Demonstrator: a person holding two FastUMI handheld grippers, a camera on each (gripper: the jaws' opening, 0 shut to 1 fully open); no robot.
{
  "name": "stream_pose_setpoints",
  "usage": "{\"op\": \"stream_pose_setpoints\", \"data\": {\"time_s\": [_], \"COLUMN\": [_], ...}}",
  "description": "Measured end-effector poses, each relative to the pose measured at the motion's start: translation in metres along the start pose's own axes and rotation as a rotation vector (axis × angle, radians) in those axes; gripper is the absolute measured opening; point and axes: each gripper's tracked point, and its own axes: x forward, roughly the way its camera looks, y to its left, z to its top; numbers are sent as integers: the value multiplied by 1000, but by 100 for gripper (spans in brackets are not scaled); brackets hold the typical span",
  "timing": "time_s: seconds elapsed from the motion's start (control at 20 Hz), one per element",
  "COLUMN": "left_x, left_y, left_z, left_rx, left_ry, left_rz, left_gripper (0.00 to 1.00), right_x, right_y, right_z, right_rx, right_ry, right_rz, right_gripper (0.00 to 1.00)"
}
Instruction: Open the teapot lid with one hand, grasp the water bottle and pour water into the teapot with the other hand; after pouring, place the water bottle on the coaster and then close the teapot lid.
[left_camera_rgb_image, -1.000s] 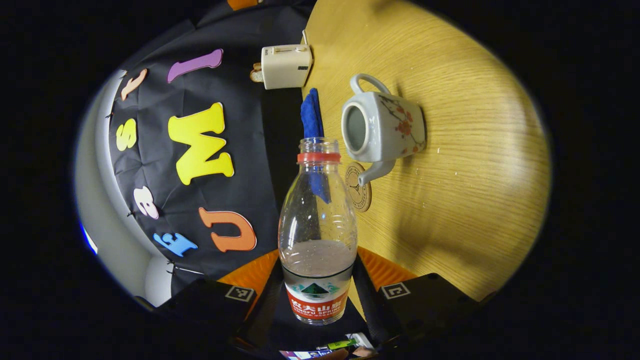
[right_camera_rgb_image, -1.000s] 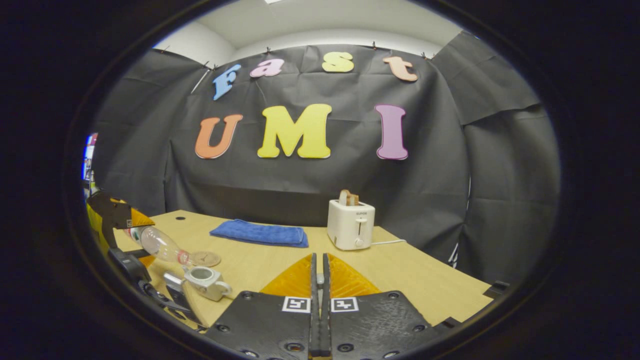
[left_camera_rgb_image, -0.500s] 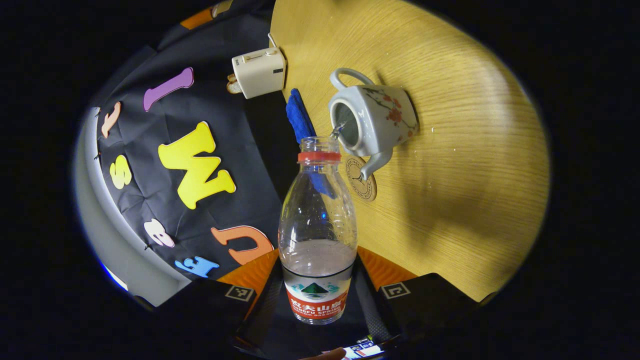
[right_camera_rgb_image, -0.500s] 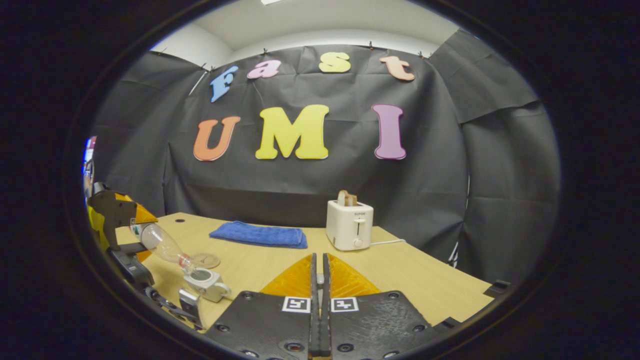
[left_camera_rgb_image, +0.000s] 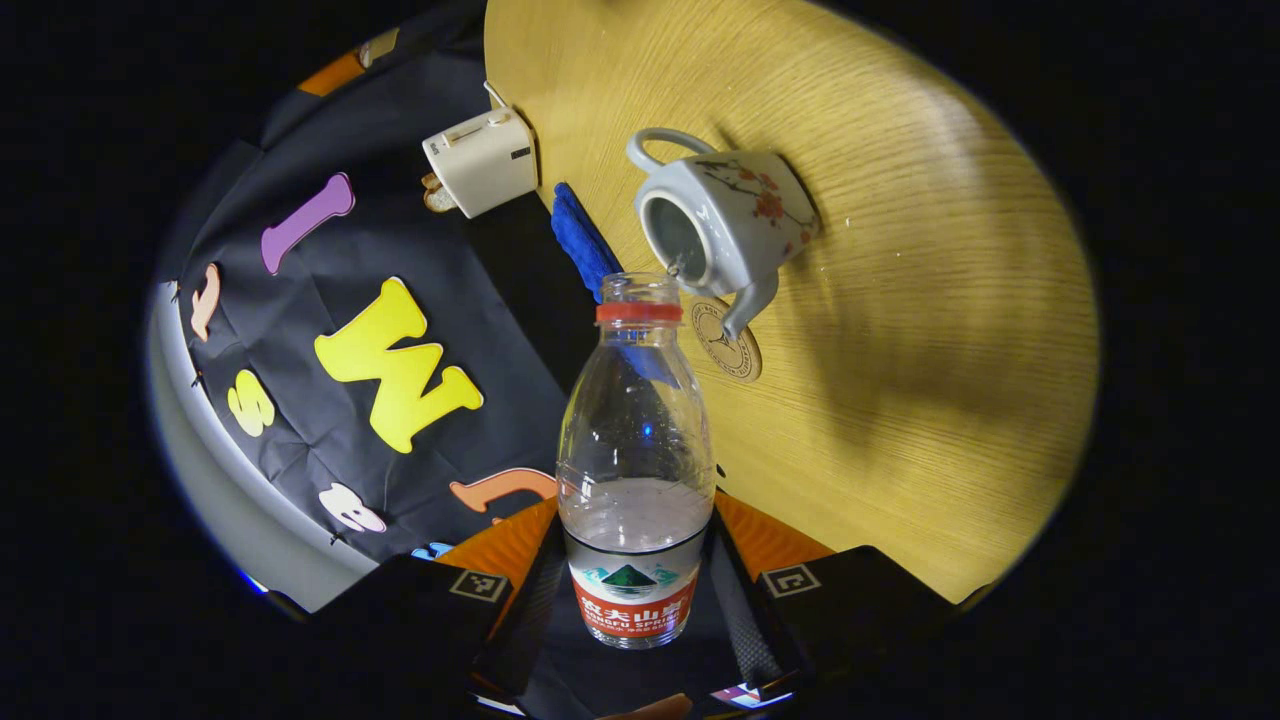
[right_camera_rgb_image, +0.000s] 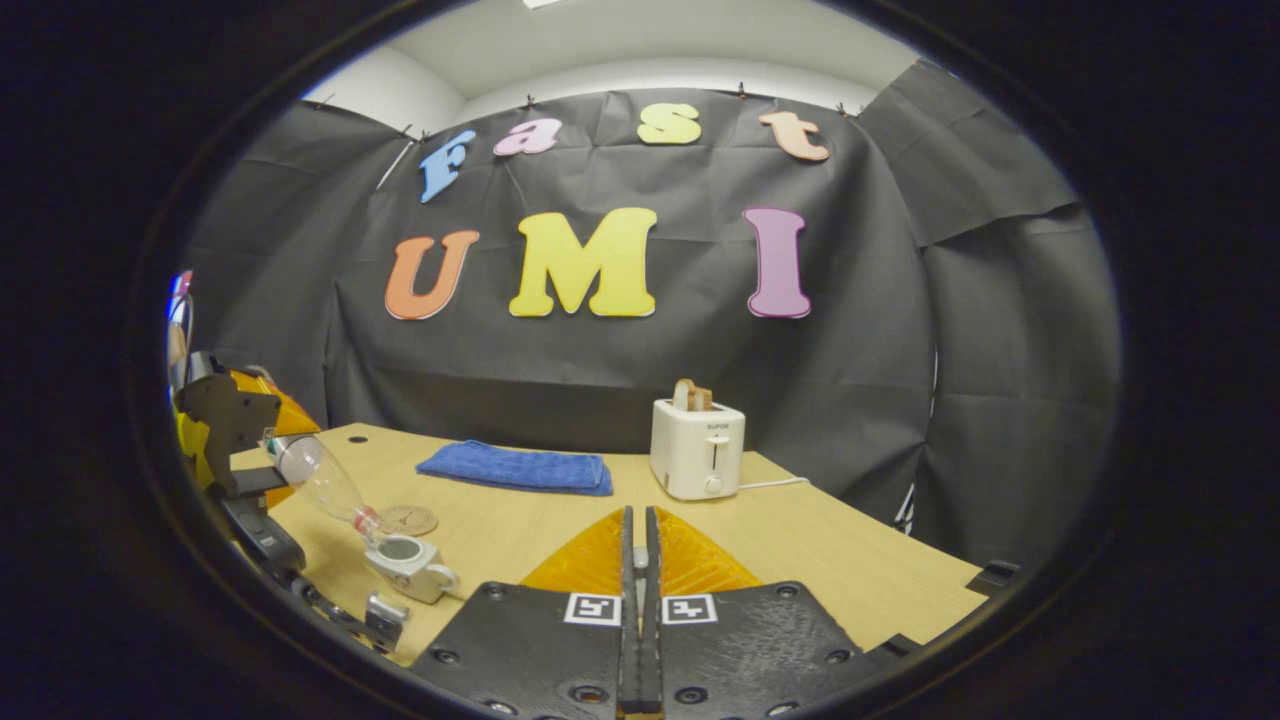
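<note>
My left gripper (left_camera_rgb_image: 637, 538) is shut on a clear water bottle (left_camera_rgb_image: 635, 440) with a red neck ring and no cap, holding it by the labelled lower part. The bottle is tipped, its mouth at the open top of the white flowered teapot (left_camera_rgb_image: 735, 215), and a little water runs from the mouth. A round coaster (left_camera_rgb_image: 728, 340) lies beside the teapot's spout. In the right gripper view, the tilted bottle (right_camera_rgb_image: 325, 485) leans over the lidless teapot (right_camera_rgb_image: 410, 565) at the lower left. My right gripper (right_camera_rgb_image: 637, 530) hangs above the table with its fingers together; no lid is in sight.
A white toaster (right_camera_rgb_image: 697, 447) with toast in it stands at the back of the wooden table (right_camera_rgb_image: 820, 540), its cord trailing right. A folded blue cloth (right_camera_rgb_image: 515, 467) lies left of it, behind the coaster (right_camera_rgb_image: 408, 520). The booth's black wall rises behind.
My left gripper has tipped the bottle further and brought its mouth over the teapot's opening; water started running out. The right gripper has stayed put and shut.
</note>
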Motion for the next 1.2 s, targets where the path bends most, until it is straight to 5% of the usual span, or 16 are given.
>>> {"op": "stream_pose_setpoints", "data": {"time_s": [0.75, 1.2], "left_x": [-6, 3], "left_y": [18, 11], "left_z": [14, 9], "left_rx": [132, 22], "left_ry": [-2, -37], "left_rz": [20, 16], "left_gripper": [77, 77], "right_x": [1, 2], "right_y": [-2, -16], "right_z": [0, 3], "right_rx": [3, 31], "right_ry": [3, 0], "right_rz": [-4, -24], "right_gripper": [0, 0]}}
